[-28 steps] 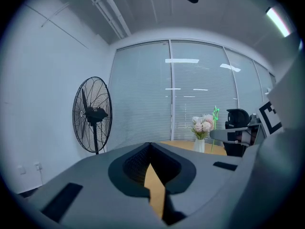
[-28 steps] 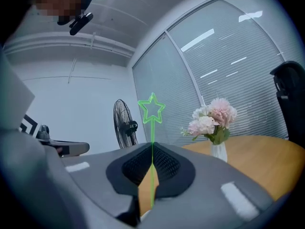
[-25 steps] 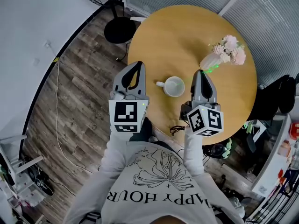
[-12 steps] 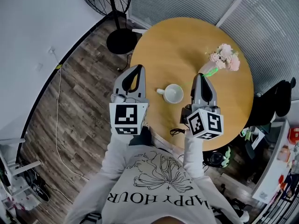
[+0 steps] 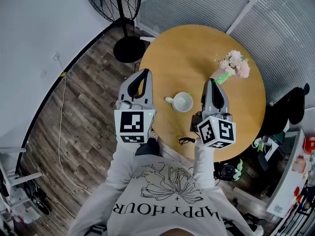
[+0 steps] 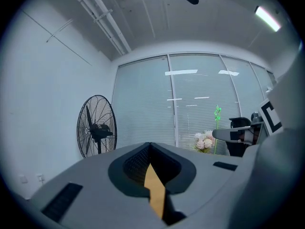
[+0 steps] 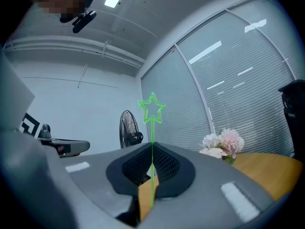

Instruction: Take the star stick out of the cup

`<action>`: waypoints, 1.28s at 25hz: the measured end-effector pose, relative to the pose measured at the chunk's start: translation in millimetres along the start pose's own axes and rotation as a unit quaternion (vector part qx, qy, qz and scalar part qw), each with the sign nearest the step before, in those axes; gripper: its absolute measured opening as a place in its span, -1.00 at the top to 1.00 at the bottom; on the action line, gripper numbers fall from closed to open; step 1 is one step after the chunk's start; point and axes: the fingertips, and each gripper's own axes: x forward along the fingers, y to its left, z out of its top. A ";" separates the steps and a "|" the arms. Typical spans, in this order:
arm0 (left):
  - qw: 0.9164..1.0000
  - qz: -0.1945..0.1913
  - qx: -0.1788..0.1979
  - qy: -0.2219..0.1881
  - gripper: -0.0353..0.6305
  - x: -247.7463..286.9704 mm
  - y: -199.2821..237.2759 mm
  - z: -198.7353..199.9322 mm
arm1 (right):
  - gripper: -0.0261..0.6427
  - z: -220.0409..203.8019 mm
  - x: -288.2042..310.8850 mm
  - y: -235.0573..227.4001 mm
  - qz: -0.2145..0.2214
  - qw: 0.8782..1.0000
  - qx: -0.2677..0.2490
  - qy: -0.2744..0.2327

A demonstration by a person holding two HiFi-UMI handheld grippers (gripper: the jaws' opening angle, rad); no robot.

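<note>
Possibly the thin star stick (image 7: 152, 128) pivots or slips from the right gripper's (image 7: 151, 150) clamped fingers, dropping near the cup (image 5: 183, 103); the left gripper's (image 5: 143, 73) fingers sit together, empty.

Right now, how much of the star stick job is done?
Nearly all of it. Done: the star stick is out of the cup, which stands on the table. In hand: the right gripper is shut on the stick, star end up. The left gripper is shut and empty. Left: probably only setting the stick down somewhere.

office, blinded glass walls (image 5: 197, 4), desk chair (image 5: 293, 107)
</note>
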 end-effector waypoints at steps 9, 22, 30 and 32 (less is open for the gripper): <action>1.000 0.000 0.002 -0.012 0.88 -4.3 -2.6 10.4 | 0.88 9.9 -4.0 0.5 0.001 1.000 -0.002 -0.009; 1.000 0.000 0.008 -0.014 0.88 -7.2 -5.5 12.5 | 0.88 13.5 -7.8 -0.7 0.000 1.000 -0.003 -0.011; 1.000 0.000 0.005 -0.015 0.88 -5.2 -7.5 13.8 | 0.88 10.2 -5.8 -2.9 0.001 1.000 -0.003 -0.007; 1.000 0.001 0.005 -0.015 0.88 -4.9 -7.7 13.6 | 0.88 9.9 -5.7 -4.0 0.001 1.000 -0.003 -0.006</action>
